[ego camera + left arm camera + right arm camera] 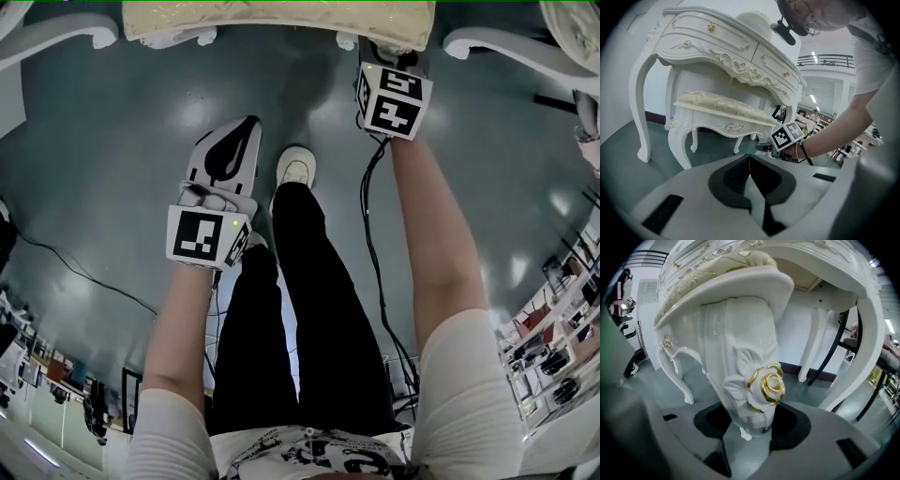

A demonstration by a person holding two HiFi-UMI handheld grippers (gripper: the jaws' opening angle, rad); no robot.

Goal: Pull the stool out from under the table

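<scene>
A white carved stool with a cream cushion stands under the white dressing table. In the left gripper view, the stool shows between the table's curved legs. My right gripper is at the stool's front right corner. Its jaws are shut on the stool's leg, just under the gold rose; the leg fills the gap of the right gripper. My left gripper hangs over the floor short of the stool, shut and holding nothing, its pads meeting in a line in its own view.
The table's curved legs flank the stool. A black cable trails on the grey floor by the person's legs and white shoe. A black chair frame stands behind the table's right leg.
</scene>
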